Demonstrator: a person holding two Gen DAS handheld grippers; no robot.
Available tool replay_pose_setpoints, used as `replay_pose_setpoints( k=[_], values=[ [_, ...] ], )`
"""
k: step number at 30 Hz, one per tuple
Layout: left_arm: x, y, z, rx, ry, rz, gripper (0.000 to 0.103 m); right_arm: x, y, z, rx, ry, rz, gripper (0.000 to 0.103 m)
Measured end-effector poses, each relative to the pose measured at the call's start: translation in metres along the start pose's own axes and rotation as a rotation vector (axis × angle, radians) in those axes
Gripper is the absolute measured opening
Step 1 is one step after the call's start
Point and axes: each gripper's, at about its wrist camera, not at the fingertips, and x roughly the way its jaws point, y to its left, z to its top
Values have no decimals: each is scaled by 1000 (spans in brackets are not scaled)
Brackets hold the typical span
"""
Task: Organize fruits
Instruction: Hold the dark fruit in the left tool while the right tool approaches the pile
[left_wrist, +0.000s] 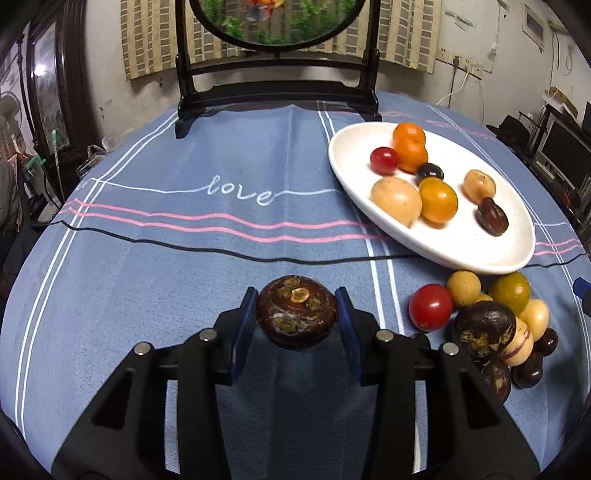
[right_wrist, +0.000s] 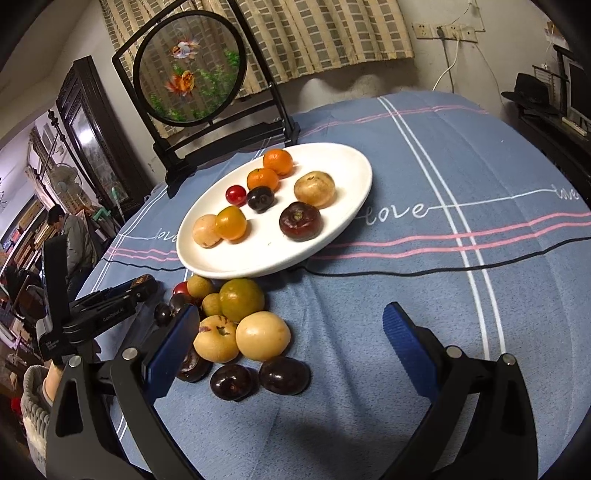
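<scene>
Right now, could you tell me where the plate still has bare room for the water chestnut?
The white plate is bare along its near rim, in front of the dark chestnut. Its far half is crowded. The left gripper holds the water chestnut.

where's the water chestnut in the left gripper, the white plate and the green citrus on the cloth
water chestnut (left_wrist: 296, 316): left wrist view, on its dark top face.
white plate (right_wrist: 207, 260): right wrist view, on the bare near rim.
green citrus (right_wrist: 242, 300): right wrist view, on the middle of its skin.
</scene>
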Motion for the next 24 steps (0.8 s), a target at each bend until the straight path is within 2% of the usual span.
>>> replay_pose_setpoints(
  k=[2, 6, 10, 12, 15, 16, 18, 19, 21, 24],
  values=[
    [3, -5, -2, 19, 9, 3, 43, 5, 4, -2, -24, 21, -7, 100],
    [3, -7, -3, 31, 12, 5, 43, 21, 17, -10, -122, 72, -120, 100],
    [3, -5, -2, 25, 18, -1, 43, 35, 28, -20, -238, 113, -181, 100],
    [5, -6, -3, 31, 30, -6, 43, 31, 26, -18, -273, 65, -249, 100],
    [5, -14, -5, 74, 36, 0, 43, 16, 6, -7, -209, -20, -334, 100],
    [5, -17, -6, 86, 35, 2, 43, 14, 2, -5, -191, -34, -327, 100],
    [3, -22, -8, 114, 25, 6, 42, 8, 0, -5, -169, -43, -221, 98],
    [1, -24, -9, 127, 17, 6, 42, 9, 7, -8, -198, -39, -184, 93],
    [-2, -25, -11, 139, 6, -10, 42, 17, 16, -12, -264, -13, -180, 81],
    [-6, -26, -12, 149, -8, -45, 42, 29, 16, -14, -262, 44, -161, 74]
  ],
)
